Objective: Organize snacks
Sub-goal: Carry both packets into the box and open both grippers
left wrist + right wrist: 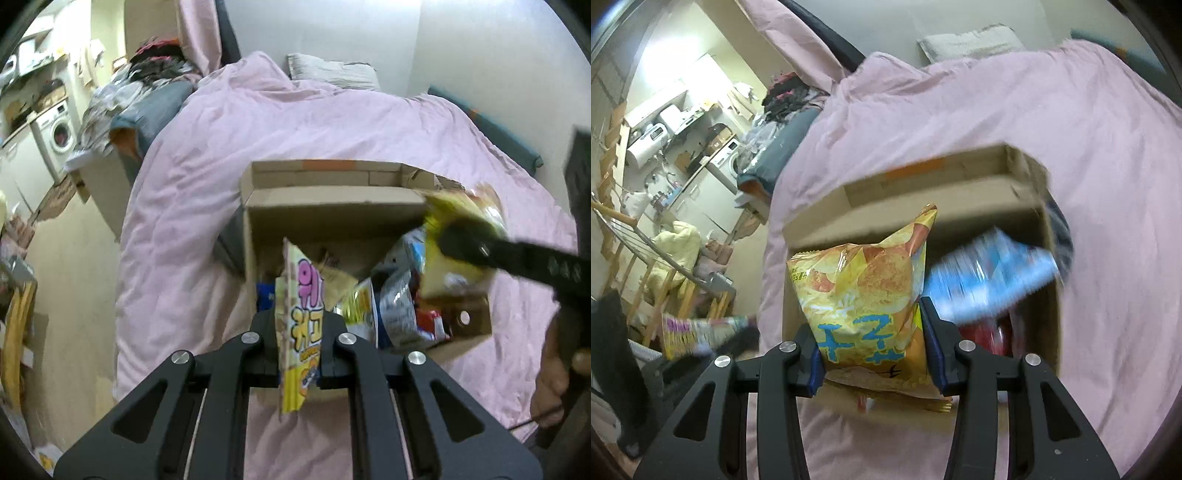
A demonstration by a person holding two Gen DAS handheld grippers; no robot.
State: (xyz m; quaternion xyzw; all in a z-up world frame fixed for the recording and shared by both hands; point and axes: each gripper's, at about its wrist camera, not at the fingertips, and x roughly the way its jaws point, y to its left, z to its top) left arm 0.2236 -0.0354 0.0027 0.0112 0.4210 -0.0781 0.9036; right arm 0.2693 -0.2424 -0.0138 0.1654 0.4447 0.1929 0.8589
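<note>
- Left gripper (299, 343), nearest in the left wrist view: black fingers pinched tight on a flat yellow snack packet with pink lettering (301, 325), held edge-on and upright.
- Right gripper (873, 345): blue-padded fingers, half apart, squeeze a puffy yellow crisp bag with blue lettering (864, 299) from both sides.
- Just beyond both, the open brown cardboard box (332, 214) sits on the pink quilt (207, 192), with more packets inside; a blurred blue-and-white packet (990, 273) lies at three o'clock of the crisp bag.
- Far off at ten o'clock, a white washing machine (59, 133) by cluttered shelves.
</note>
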